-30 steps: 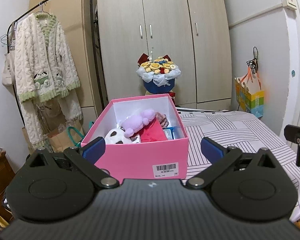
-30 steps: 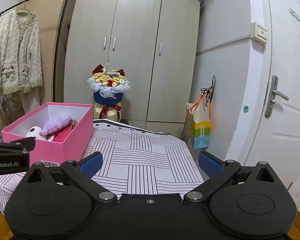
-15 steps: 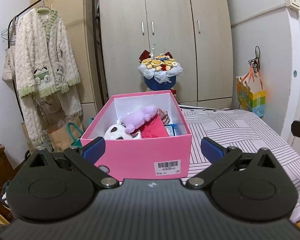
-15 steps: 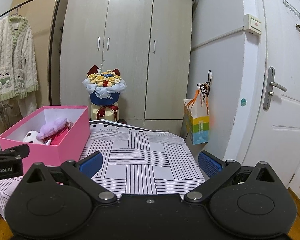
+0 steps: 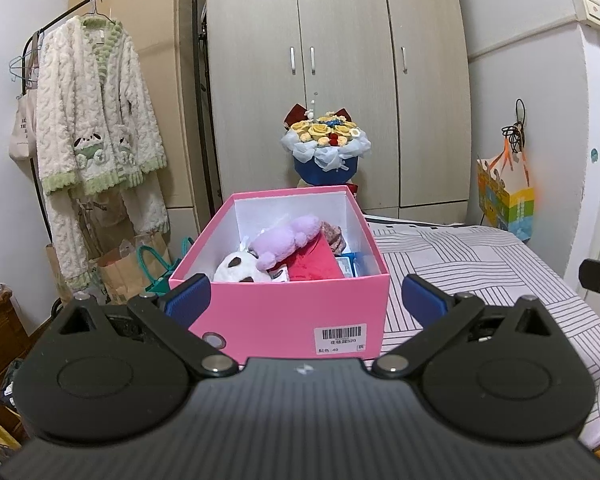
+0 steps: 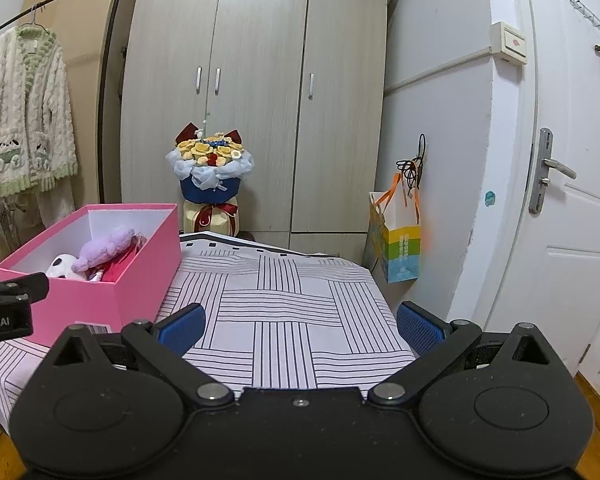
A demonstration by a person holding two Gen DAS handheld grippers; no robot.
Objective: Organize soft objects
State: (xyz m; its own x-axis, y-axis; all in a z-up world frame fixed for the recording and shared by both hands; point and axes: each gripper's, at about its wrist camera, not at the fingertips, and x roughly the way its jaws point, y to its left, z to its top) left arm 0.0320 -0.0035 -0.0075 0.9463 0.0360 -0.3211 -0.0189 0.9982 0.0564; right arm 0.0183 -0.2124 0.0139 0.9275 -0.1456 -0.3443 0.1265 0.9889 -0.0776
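Just ahead of your left gripper [image 5: 306,300], whose fingers are standing wide apart and empty, the pink box [image 5: 284,312] is holding the soft things: a purple plush [image 5: 290,236] is lying on top of a white plush [image 5: 236,268] and a red cloth [image 5: 314,266], all likely light and squashy, so you are best pinching the purple one across its thick middle. To the right of the box your right gripper [image 6: 300,328], fingers likewise spread and empty, is hovering over the striped bedspread [image 6: 284,304], which looks soft and yielding, and behind the box a bouquet [image 5: 326,148] is standing before the wardrobe [image 5: 340,60].
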